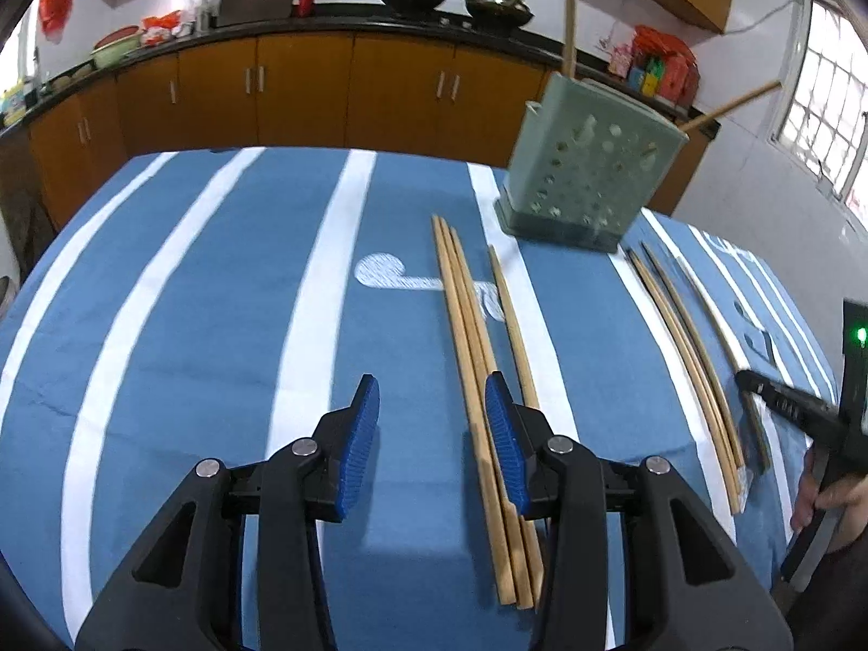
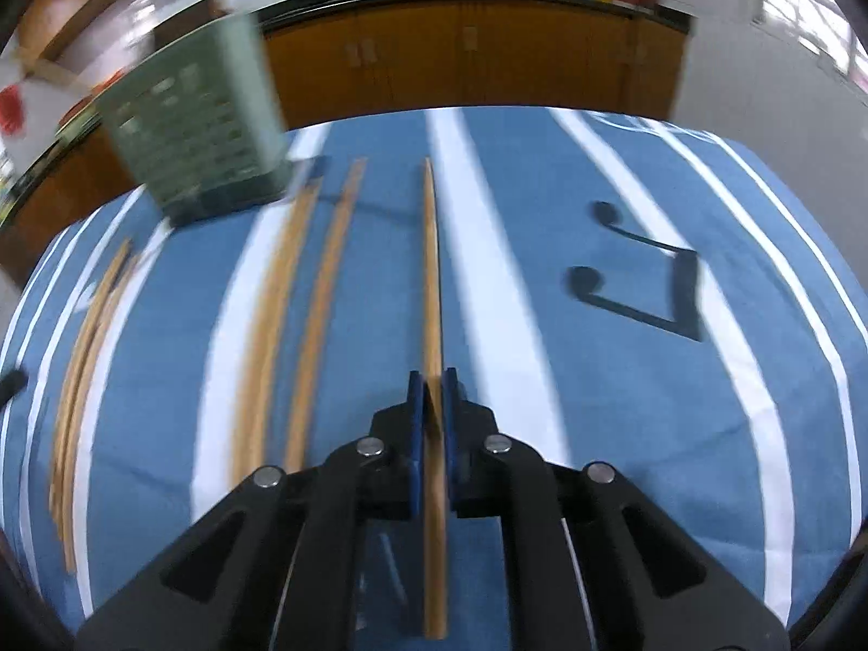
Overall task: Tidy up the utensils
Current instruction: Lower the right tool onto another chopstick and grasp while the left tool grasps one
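Green holder point(image 1: 588, 173) stands on the far part of the blue striped cloth point(image 1: 217, 325), its wall perforated and its base dark. Two wooden sticks rise from its top: one point(image 1: 569, 5) upright at the left corner, one point(image 1: 732, 103) leaning out to the right. What else lies inside cannot be told. Loose chopsticks remain on the cloth: a bundle of three point(image 1: 472, 336) with a single one point(image 1: 512, 320) just beside it, and a further group point(image 1: 683, 336) nearer the right edge. Left gripper point(image 1: 431, 407) hangs over the cloth with jaws apart and nothing between the pads; its right pad point(image 1: 504, 439) overlaps the bundle. Right gripper point(image 2: 432, 407) is clenched on one chopstick point(image 2: 431, 271), which runs forward between the pads along the cloth. A hand point(image 1: 830, 493) holds that gripper's grip.
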{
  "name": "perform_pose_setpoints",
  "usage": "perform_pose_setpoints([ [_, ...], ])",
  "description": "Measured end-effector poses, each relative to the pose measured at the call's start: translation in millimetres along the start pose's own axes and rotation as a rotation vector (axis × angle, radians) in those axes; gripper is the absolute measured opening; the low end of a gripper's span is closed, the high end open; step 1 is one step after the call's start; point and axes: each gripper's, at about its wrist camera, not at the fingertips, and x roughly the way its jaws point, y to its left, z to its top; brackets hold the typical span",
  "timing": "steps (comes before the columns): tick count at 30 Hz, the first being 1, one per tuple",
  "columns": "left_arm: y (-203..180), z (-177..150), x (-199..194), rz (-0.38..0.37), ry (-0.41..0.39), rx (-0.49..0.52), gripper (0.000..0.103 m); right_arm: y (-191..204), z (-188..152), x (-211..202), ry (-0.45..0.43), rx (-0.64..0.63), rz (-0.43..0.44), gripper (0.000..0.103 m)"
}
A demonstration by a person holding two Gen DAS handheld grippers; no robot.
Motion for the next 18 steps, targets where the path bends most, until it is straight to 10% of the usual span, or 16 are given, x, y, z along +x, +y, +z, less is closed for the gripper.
perform_pose_setpoints([
  [18, -19.4, -16.4, 25.8, 0.032, 0.091, 0.115, 0.022, -7.7, 1.4, 0.7, 0.000, 0.001, 0.005, 0.008],
])
